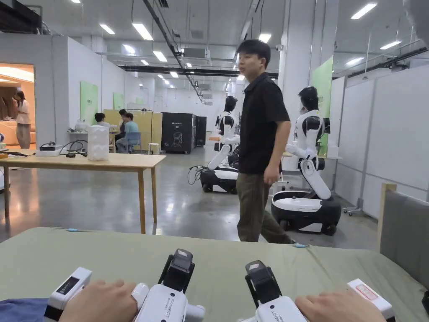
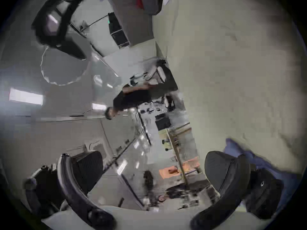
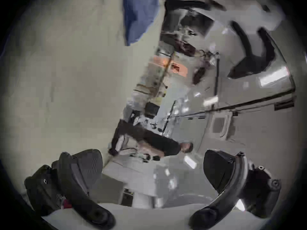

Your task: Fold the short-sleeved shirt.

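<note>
Two white robots (image 1: 308, 167), green-covered table (image 1: 125, 260), wooden table (image 1: 104, 161)

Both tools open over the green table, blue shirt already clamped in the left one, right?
Not clamped. In the left gripper view the left tool is open with nothing between its jaws; the blue shirt lies on the green table beside one jaw. The right tool is open too, as the right gripper view shows.

The crumpled dark blue shirt (image 1: 21, 309) is cut off at the lower left corner of the head view, most of it out of frame. Both gripper views are blurred; there the shirt (image 2: 245, 154) (image 3: 141, 12) is a shapeless blue patch.
</note>
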